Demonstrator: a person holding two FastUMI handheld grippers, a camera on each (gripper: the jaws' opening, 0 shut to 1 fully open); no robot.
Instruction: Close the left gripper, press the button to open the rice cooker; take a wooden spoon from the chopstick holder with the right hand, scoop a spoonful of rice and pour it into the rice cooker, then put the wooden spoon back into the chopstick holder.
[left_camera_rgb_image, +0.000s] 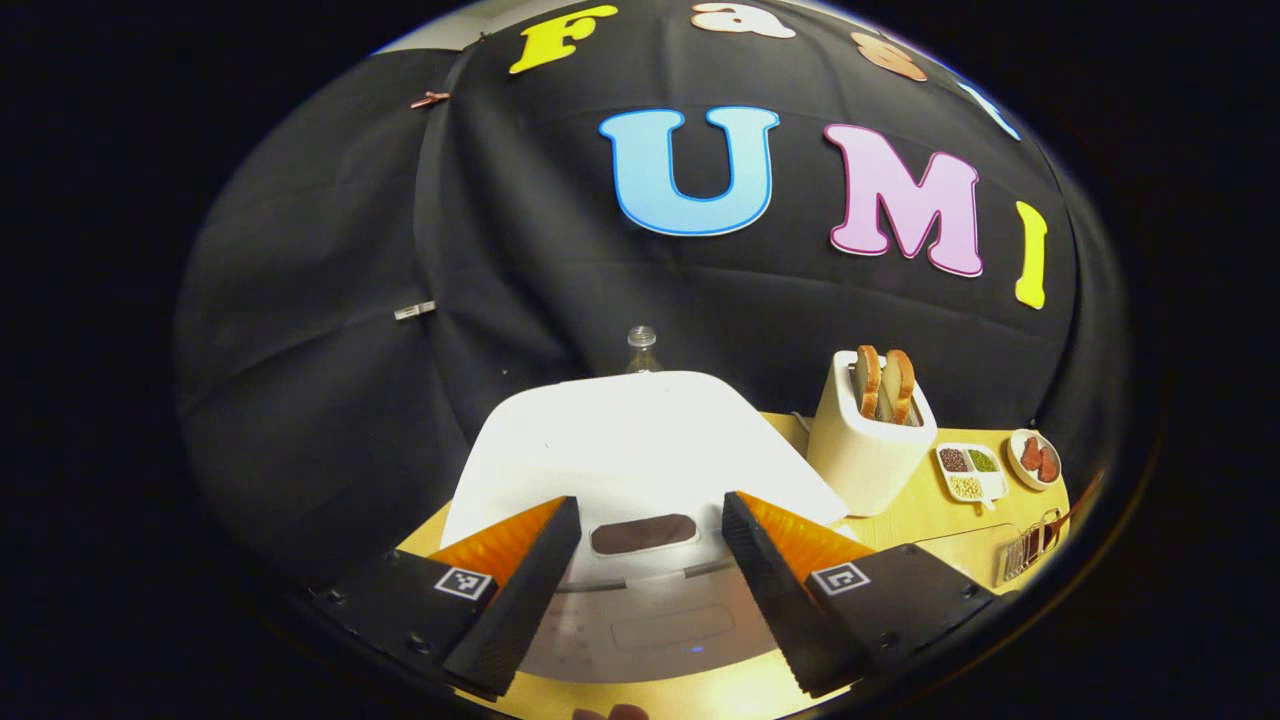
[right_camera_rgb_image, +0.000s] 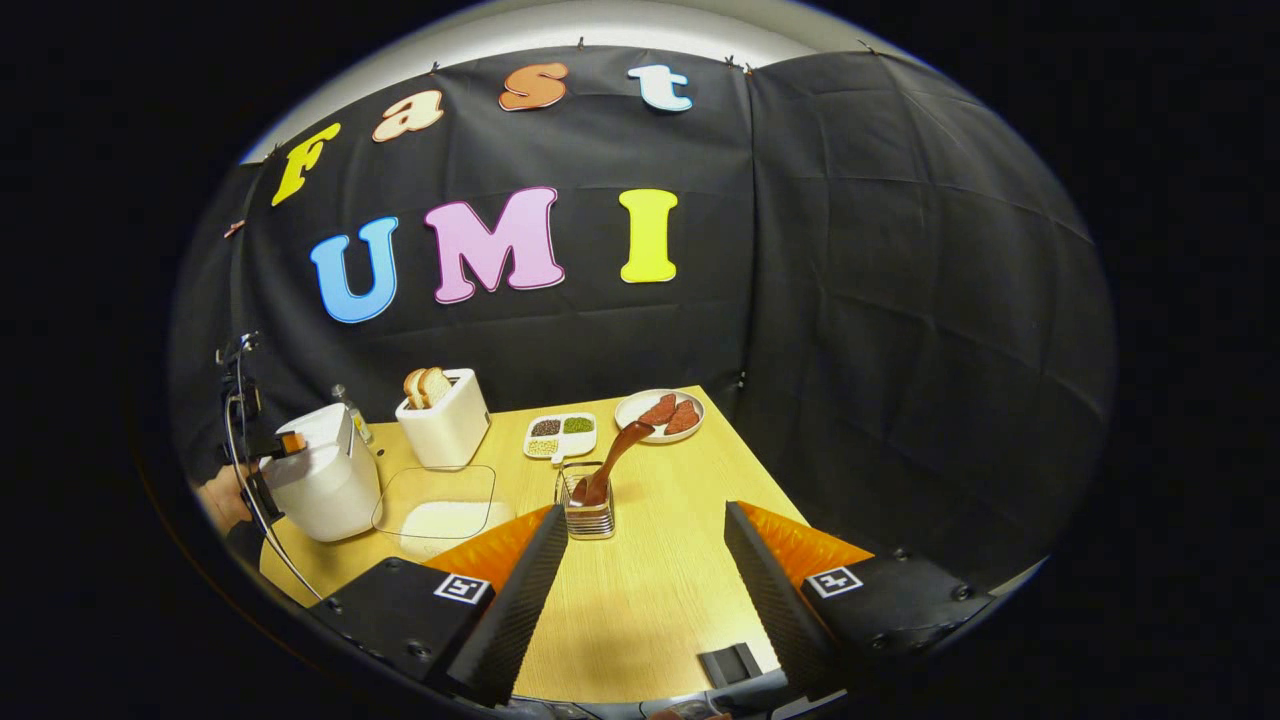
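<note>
White, smooth and rounded, the rice cooker (left_camera_rgb_image: 640, 450) sits lid-down on the pale wooden table (right_camera_rgb_image: 660, 600), right before the left gripper (left_camera_rgb_image: 650, 590) — fingers spread apart, grasping nothing. Further right, a dark wooden spoon (right_camera_rgb_image: 612, 460) leans in the wire chopstick holder (right_camera_rgb_image: 586, 510), beside a clear glass dish of rice (right_camera_rgb_image: 440, 515). The right gripper (right_camera_rgb_image: 645, 590) hovers released, just short of the holder.

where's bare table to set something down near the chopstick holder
Bare wood lies on the table between the right gripper and the chopstick holder, running toward the plate. Crowded: rice cooker, clear tray, toaster.
</note>
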